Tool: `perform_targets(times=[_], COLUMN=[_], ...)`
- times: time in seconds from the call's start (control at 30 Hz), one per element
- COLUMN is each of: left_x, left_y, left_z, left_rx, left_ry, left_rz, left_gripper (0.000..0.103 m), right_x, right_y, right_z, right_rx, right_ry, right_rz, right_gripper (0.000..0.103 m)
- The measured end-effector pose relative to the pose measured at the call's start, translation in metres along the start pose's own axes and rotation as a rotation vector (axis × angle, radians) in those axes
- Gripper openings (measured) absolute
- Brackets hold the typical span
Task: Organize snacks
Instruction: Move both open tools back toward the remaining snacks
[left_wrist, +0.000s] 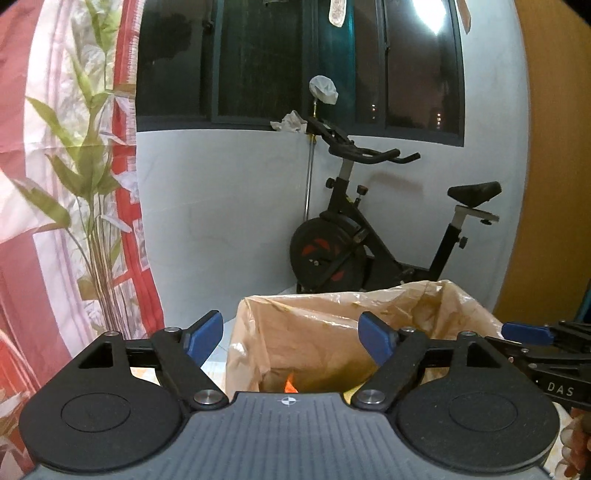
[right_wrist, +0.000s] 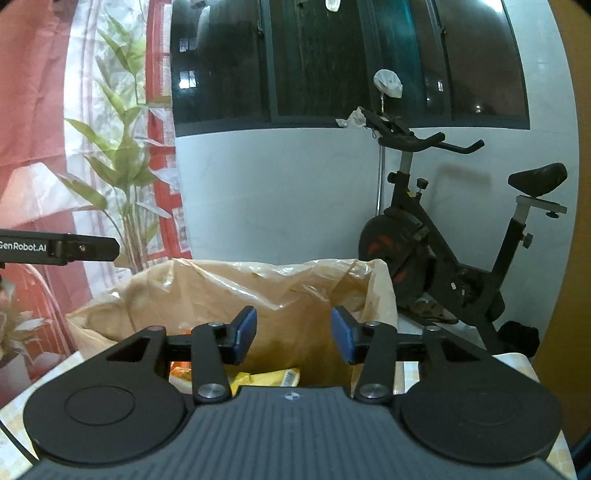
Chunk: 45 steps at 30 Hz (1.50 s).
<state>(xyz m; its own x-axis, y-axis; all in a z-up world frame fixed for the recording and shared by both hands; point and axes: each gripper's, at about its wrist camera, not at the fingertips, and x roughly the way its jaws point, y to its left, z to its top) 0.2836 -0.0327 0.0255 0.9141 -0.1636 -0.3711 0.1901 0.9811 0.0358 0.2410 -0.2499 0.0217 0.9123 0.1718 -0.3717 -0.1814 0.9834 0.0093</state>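
Note:
A tan translucent plastic bag (left_wrist: 317, 332) stands open-mouthed on the table just ahead of both grippers; it also fills the middle of the right wrist view (right_wrist: 258, 291). Inside it lie an orange packet (left_wrist: 290, 386) and yellow snack packets (right_wrist: 269, 377). My left gripper (left_wrist: 291, 338) is open wide over the bag's near side, with nothing between its blue pads. My right gripper (right_wrist: 293, 338) is open at a narrower gap above the bag's mouth, also holding nothing. The right gripper's blue fingertip (left_wrist: 524, 333) shows at the right edge of the left wrist view.
An exercise bike (left_wrist: 373, 236) stands against the white wall behind the bag. A red and white curtain with leaf print (left_wrist: 66, 184) hangs at the left. A wooden panel (left_wrist: 554, 184) rises at the right. The table carries a pale checked cloth (right_wrist: 517, 363).

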Motion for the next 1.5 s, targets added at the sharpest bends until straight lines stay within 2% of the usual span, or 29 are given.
perform_targets(times=[0.13, 0.3, 0.5, 0.63, 0.77, 0.9, 1.17, 1.33, 1.5], left_x=[-0.029, -0.068, -0.100, -0.124, -0.131, -0.133, -0.131, -0.128, -0.120], left_y=[0.010, 0.023, 0.035, 0.034, 0.030, 0.020, 0.000, 0.014, 0.016], left_z=[-0.009, -0.029, -0.061, -0.096, -0.129, -0.156, -0.195, -0.203, -0.211], left_rx=[-0.029, -0.074, -0.115, -0.110, -0.162, -0.195, -0.173, -0.236, -0.281], left_ry=[-0.001, -0.025, -0.008, -0.019, 0.019, 0.045, 0.150, 0.183, 0.221], left_rz=[-0.002, 0.015, 0.062, 0.111, 0.115, 0.125, 0.057, 0.070, 0.053], left_gripper=[0.083, 0.083, 0.083, 0.083, 0.083, 0.082, 0.082, 0.082, 0.081], right_x=[-0.018, -0.041, -0.064, -0.085, -0.105, -0.114, -0.114, -0.109, -0.103], right_y=[0.007, 0.019, 0.031, 0.038, 0.045, 0.049, 0.051, 0.038, 0.029], right_z=[0.001, -0.008, -0.026, -0.040, -0.059, -0.082, -0.130, -0.157, -0.167], right_rx=[0.005, 0.018, 0.040, 0.043, 0.042, 0.046, 0.061, 0.150, 0.189], right_ry=[-0.010, -0.012, -0.006, -0.018, -0.025, 0.019, 0.170, 0.285, 0.320], right_rz=[0.035, 0.067, 0.095, 0.104, 0.121, 0.120, 0.095, 0.059, 0.026], right_gripper=[0.053, 0.053, 0.053, 0.053, 0.053, 0.053, 0.053, 0.053, 0.053])
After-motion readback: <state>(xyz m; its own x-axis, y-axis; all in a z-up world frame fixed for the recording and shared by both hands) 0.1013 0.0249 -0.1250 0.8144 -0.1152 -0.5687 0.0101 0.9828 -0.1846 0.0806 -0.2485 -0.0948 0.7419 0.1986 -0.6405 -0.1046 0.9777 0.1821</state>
